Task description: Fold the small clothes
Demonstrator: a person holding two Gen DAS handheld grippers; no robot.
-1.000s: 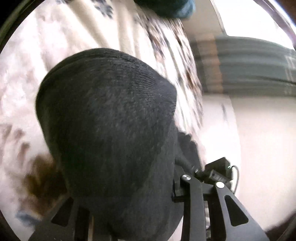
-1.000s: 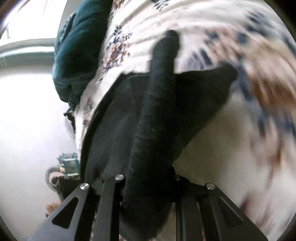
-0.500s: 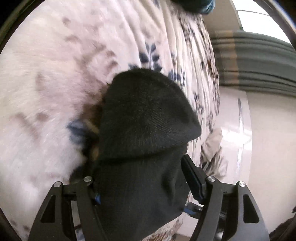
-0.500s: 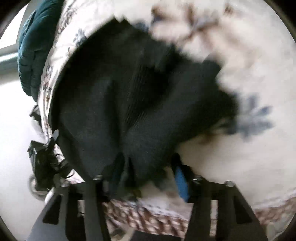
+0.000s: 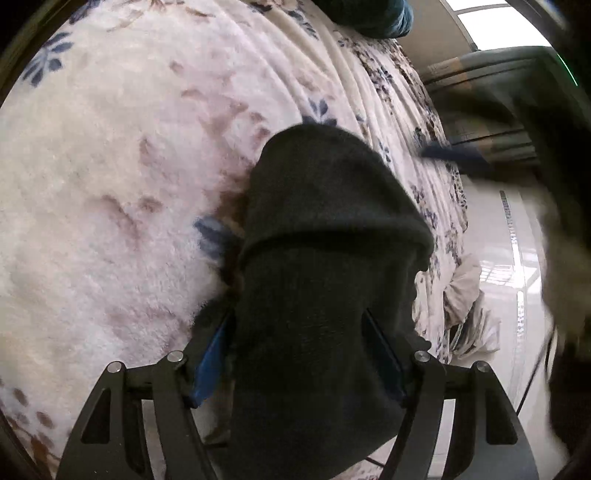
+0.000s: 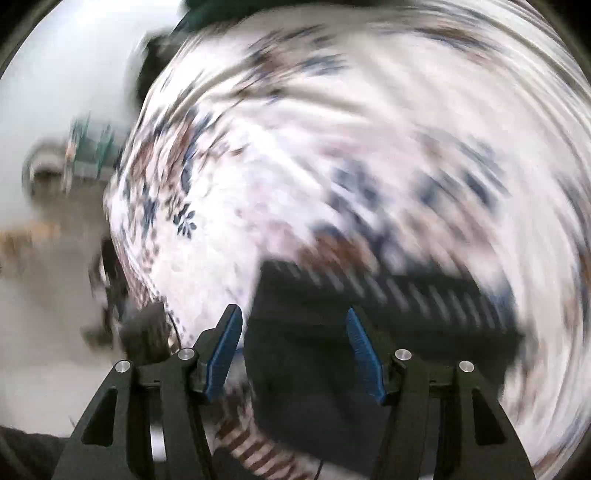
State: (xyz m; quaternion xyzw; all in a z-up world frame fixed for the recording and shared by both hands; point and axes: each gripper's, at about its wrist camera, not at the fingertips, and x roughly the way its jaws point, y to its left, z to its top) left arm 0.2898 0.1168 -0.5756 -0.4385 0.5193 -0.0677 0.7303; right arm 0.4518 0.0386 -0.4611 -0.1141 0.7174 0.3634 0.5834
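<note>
A black knitted garment (image 5: 325, 266) lies folded on a white fleece blanket with a flower print (image 5: 110, 184). It fills the gap of my left gripper (image 5: 299, 328), whose blue-padded fingers (image 5: 210, 354) stand wide apart on either side of it, so the gripper is open. In the blurred right wrist view the same black garment (image 6: 369, 314) lies on the blanket just past my right gripper (image 6: 291, 325). Its blue-padded fingers (image 6: 362, 347) are spread open with nothing between them.
A dark teal cushion (image 5: 369, 14) lies at the blanket's far end. A pale bundle of cloth (image 5: 465, 306) sits off the bed's right edge over a light floor. A blurred dark arm (image 5: 561, 184) crosses the right side of the left wrist view.
Both grippers let go of the black garment and opened. The garment dropped flat onto the blanket. The right gripper has pulled back and is swinging fast, blurring its view.
</note>
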